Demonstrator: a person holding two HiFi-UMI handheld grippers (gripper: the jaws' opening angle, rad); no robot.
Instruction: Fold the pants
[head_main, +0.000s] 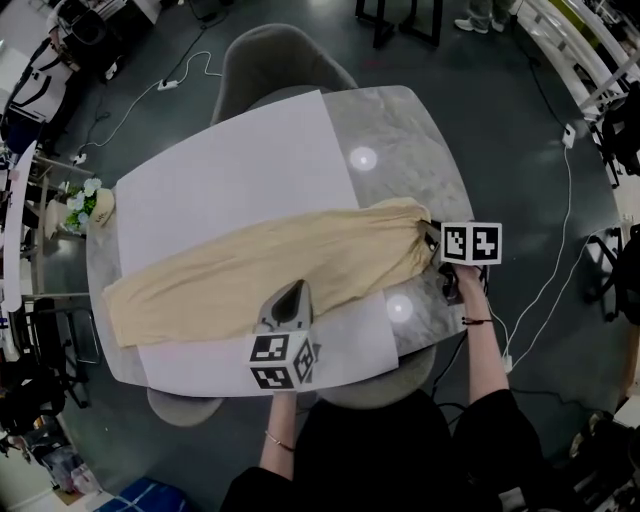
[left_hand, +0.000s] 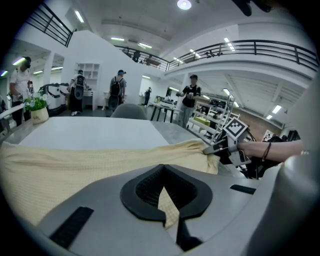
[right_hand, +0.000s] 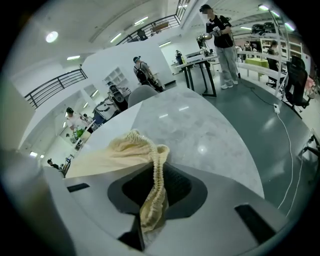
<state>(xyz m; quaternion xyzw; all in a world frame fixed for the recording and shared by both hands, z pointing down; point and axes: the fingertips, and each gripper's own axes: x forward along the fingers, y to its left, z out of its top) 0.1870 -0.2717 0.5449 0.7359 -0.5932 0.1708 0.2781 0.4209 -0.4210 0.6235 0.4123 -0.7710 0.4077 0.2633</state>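
Pale yellow pants (head_main: 260, 268) lie stretched across the table, legs toward the left and waistband toward the right. My right gripper (head_main: 432, 240) is shut on the gathered elastic waistband (right_hand: 156, 186) at the right end; the cloth runs up between its jaws. My left gripper (head_main: 290, 298) sits at the near edge of the pants around mid-length, shut on a fold of the yellow cloth (left_hand: 169, 206) pinched between its jaws. From the left gripper view, the right gripper (left_hand: 217, 147) shows at the waistband's far corner.
A white sheet (head_main: 230, 180) covers most of the grey marble table (head_main: 410, 140). A small potted plant (head_main: 88, 205) stands at the table's left end. Chairs (head_main: 280, 60) sit at the far and near sides. Cables run over the floor on the right.
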